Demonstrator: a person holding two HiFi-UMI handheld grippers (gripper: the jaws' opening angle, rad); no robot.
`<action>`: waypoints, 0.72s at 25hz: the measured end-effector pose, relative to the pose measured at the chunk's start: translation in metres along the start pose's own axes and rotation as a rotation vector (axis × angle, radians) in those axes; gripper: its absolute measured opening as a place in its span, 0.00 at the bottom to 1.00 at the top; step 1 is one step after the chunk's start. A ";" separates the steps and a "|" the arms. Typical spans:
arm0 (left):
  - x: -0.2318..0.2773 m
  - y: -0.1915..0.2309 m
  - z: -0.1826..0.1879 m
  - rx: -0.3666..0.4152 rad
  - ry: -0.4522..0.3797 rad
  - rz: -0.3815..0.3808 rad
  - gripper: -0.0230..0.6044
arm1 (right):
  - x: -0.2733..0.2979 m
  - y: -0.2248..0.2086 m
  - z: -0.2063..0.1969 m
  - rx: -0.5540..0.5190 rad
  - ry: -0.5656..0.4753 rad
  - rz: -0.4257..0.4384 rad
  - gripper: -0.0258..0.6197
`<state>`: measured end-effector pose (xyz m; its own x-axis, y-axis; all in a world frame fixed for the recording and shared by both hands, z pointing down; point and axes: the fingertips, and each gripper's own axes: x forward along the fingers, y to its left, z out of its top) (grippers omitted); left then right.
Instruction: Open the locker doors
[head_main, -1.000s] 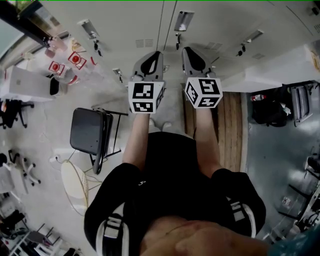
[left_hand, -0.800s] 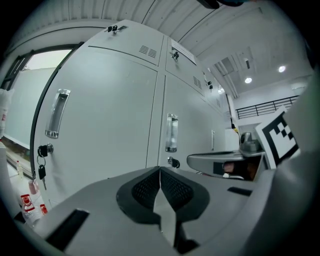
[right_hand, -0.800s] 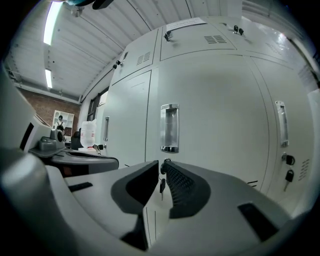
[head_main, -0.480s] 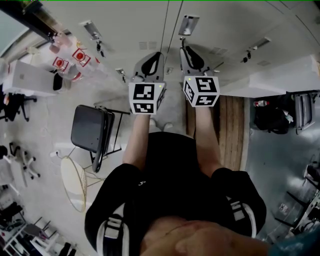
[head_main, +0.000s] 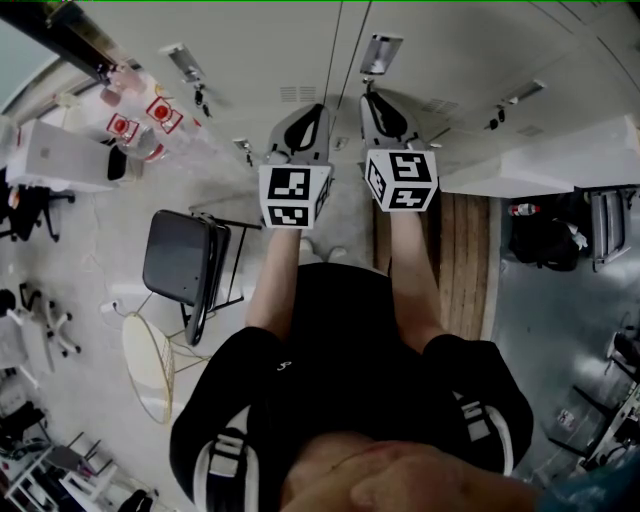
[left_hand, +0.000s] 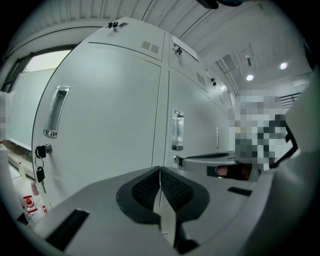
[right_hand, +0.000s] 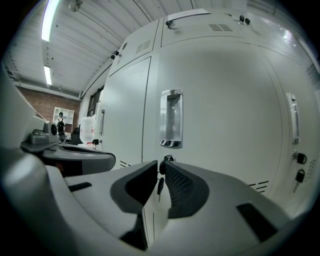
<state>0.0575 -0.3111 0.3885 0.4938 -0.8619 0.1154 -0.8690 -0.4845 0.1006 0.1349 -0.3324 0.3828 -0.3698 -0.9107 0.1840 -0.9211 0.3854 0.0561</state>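
The locker doors (right_hand: 220, 100) stand closed just ahead of both grippers, in a row of pale grey painted sheet-metal fronts. They look stiff and flat. Judging by the thin panels, each should swing lightly on its hinges once unlatched, but the smooth paint gives jaws nothing to grip. The places to take hold are the fittings. The door facing the right gripper (right_hand: 158, 170) carries a tall recessed handle (right_hand: 171, 118) of polished metal, a shallow cup with a rounded lower lip. Beneath it is a small round lock (right_hand: 167, 159) from which a dark key (right_hand: 159, 184) hangs. The key is thin, hard and probably slippery, so it likely calls for a square pinch on its flat head and then a turn. The cup's lip would serve better for pulling.

The right gripper's jaws have just been opening and now stand a little apart. The key shows through the gap, and it looks to hang ahead of the ribbed black pads, not pinched by them. The left gripper (left_hand: 160, 172) has its pads pressed together on nothing and points at the seam between two doors. A similar chrome handle (left_hand: 177, 130) sits to the right of that seam. Farther left, another door has a handle (left_hand: 55, 112) with a bunch of keys (left_hand: 40, 172) dangling below it. Narrow vent slots (right_hand: 220, 27) are cut near the door tops.
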 end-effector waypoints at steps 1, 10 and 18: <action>0.000 0.001 -0.001 -0.002 0.003 0.002 0.05 | 0.001 -0.001 0.000 0.006 0.001 -0.003 0.13; 0.002 0.004 -0.001 0.002 0.001 0.005 0.05 | 0.003 -0.004 -0.001 0.065 0.003 -0.008 0.10; 0.001 0.011 -0.005 -0.009 0.014 0.019 0.05 | 0.002 -0.007 -0.003 0.220 -0.042 -0.003 0.10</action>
<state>0.0481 -0.3165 0.3948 0.4774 -0.8689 0.1308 -0.8781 -0.4663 0.1074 0.1409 -0.3361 0.3852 -0.3672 -0.9190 0.1433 -0.9250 0.3448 -0.1596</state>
